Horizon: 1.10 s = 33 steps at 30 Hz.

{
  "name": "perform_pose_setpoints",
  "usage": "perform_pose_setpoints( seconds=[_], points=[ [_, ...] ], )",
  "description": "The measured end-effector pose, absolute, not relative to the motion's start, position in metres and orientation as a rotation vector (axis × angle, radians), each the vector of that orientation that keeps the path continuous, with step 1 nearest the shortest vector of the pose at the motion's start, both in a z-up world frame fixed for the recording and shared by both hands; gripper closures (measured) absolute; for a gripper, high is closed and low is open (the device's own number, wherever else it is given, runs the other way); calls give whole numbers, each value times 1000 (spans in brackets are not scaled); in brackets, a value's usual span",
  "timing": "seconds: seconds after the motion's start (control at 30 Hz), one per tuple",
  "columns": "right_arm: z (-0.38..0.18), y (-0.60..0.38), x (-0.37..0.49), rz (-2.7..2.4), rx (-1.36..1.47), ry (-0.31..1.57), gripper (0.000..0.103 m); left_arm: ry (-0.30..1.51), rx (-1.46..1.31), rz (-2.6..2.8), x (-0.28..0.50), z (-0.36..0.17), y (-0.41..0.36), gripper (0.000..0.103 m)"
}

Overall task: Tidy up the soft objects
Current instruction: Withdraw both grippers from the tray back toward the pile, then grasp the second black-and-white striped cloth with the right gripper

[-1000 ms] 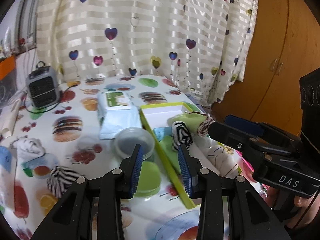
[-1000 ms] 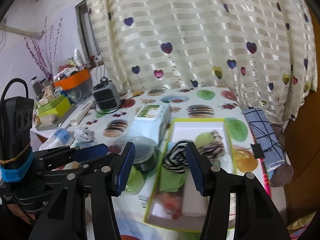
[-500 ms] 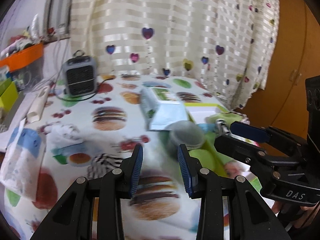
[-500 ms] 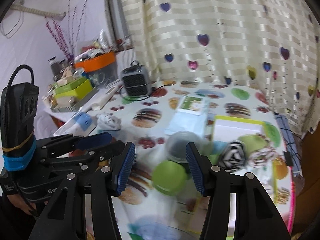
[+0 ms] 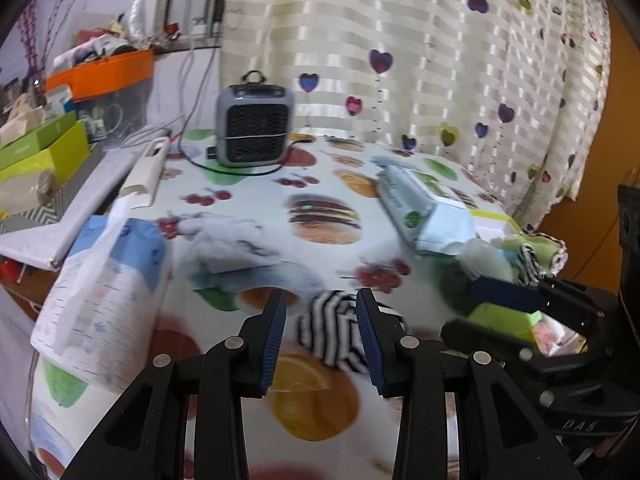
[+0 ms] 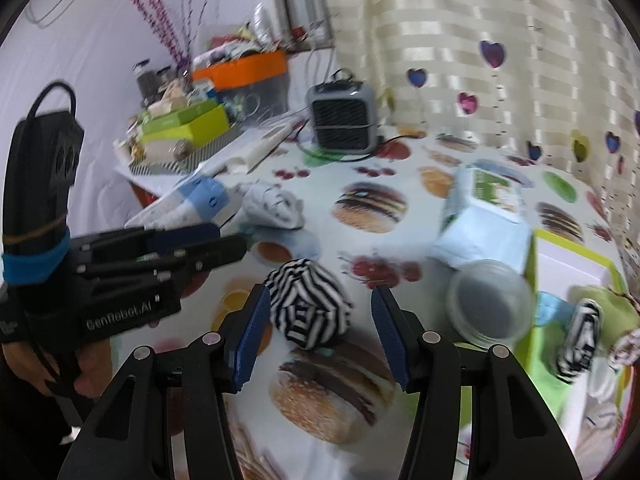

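A rolled black-and-white striped sock lies on the fruit-print tablecloth. My left gripper is open, its jaws either side of this sock just above it. My right gripper is open, with the sock near its left finger. A white-grey rolled cloth lies farther back. A green-rimmed tray at the right holds a striped sock, a green cloth and other soft items; it also shows in the left wrist view.
A wet-wipes pack and a clear round container sit by the tray. A grey heater with a black cord stands at the back. A blue-white plastic bag lies left, boxes behind it.
Both grippers have swung left, away from the tray, and now face the striped sock in the middle of the table. Both stay open and empty.
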State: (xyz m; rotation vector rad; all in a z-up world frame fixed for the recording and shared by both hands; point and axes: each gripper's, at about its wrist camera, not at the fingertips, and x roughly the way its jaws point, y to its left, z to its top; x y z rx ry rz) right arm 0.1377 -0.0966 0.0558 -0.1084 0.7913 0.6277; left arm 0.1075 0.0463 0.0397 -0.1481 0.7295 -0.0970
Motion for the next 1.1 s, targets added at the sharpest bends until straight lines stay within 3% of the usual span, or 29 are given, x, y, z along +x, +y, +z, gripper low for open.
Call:
perform_pose_setpoints(
  seconds=[0.13, 0.23, 0.9, 0.93, 1.03, 1.1],
  points=[
    [40, -81, 149, 636, -136, 833, 49, 732, -160, -79, 112, 37, 61, 67],
    [31, -74, 155, 640, -149, 856, 49, 728, -175, -78, 117, 35, 71, 55],
    [-2, -55, 180, 598, -192, 945, 49, 776, -146, 4, 184, 16, 89, 53],
    [-3, -55, 180, 595, -191, 950, 51, 781, -142, 8, 188, 15, 89, 53],
    [-5, -55, 180, 595, -192, 953, 70, 793, -118, 21, 197, 11, 88, 53],
    [-4, -56, 180, 594, -199, 946, 76, 799, -111, 31, 203, 9, 88, 53]
  ],
)
